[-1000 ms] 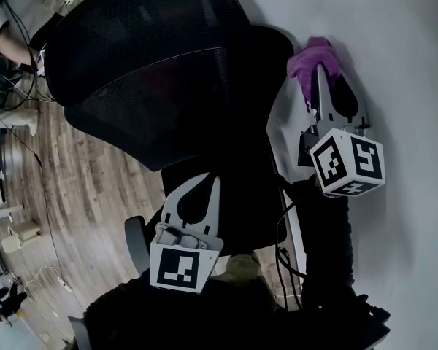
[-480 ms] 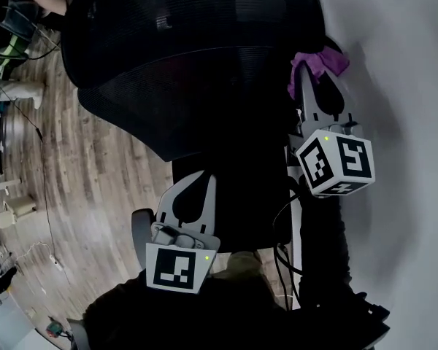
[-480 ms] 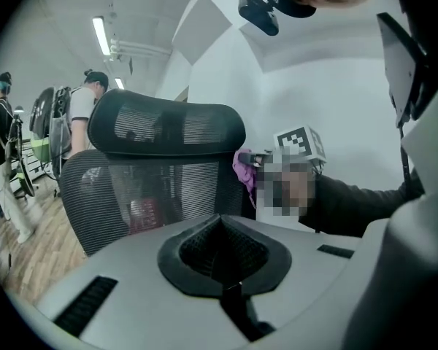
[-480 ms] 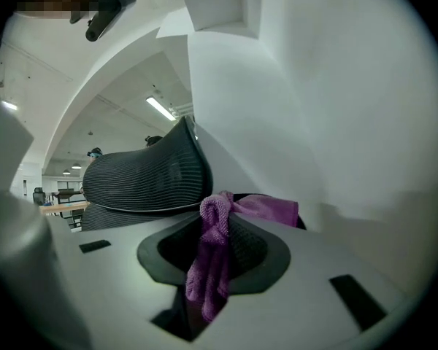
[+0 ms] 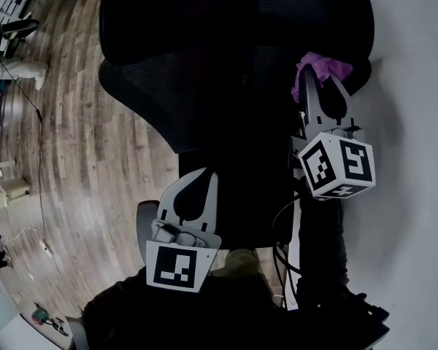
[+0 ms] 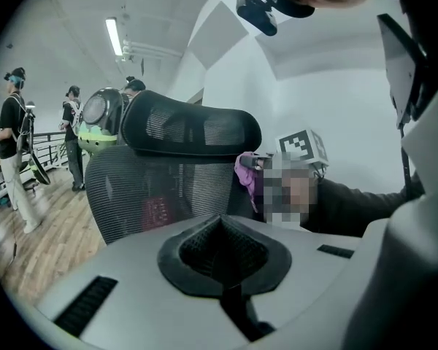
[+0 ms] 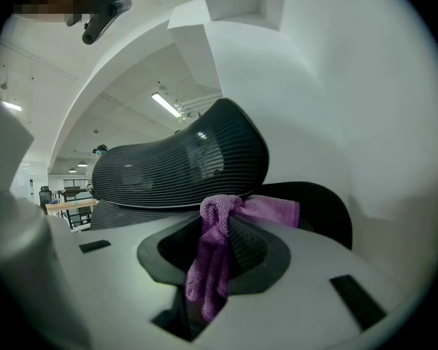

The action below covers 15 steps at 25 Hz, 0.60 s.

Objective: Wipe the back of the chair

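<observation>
No words, brand names or numbers could be read in any view; the only printed marks were black-and-white square patterns, without letters or digits, on the marker cube of the left gripper and on the marker cube of the right gripper; in the left gripper view a faint reddish patch showed through the mesh of the chair back, too blurred to tell whether it carried any print.
</observation>
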Tool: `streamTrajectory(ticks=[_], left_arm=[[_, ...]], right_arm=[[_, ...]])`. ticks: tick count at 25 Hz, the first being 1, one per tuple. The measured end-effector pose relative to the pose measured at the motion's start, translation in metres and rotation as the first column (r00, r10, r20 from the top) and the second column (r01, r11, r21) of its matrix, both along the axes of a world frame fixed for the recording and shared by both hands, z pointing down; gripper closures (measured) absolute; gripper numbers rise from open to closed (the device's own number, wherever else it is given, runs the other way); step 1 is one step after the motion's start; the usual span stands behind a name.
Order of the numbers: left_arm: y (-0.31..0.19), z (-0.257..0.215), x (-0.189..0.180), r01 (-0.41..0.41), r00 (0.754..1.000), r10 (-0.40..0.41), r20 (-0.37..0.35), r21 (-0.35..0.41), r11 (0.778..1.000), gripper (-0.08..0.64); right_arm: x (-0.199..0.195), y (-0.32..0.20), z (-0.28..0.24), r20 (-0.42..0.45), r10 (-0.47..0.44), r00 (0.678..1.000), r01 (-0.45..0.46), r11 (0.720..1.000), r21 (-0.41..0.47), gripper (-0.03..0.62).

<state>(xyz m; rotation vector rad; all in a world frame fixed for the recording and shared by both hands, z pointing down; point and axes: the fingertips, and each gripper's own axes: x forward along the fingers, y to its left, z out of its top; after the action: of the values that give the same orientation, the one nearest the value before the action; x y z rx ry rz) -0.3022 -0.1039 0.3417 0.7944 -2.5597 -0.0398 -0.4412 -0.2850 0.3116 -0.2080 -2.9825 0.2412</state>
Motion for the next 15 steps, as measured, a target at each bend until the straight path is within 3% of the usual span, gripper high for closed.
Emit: streamTrajectory(ticks=[15], left_arm=[[0.073, -0.001, 0.004, 0.101, 0.995, -0.101, 0.002, 0.021, 0.995, 0.554]], right_arm=[[-0.012, 0.098, 0.005, -0.015, -0.115, 0.993, 0.115, 0.993, 0.010, 0.503]])
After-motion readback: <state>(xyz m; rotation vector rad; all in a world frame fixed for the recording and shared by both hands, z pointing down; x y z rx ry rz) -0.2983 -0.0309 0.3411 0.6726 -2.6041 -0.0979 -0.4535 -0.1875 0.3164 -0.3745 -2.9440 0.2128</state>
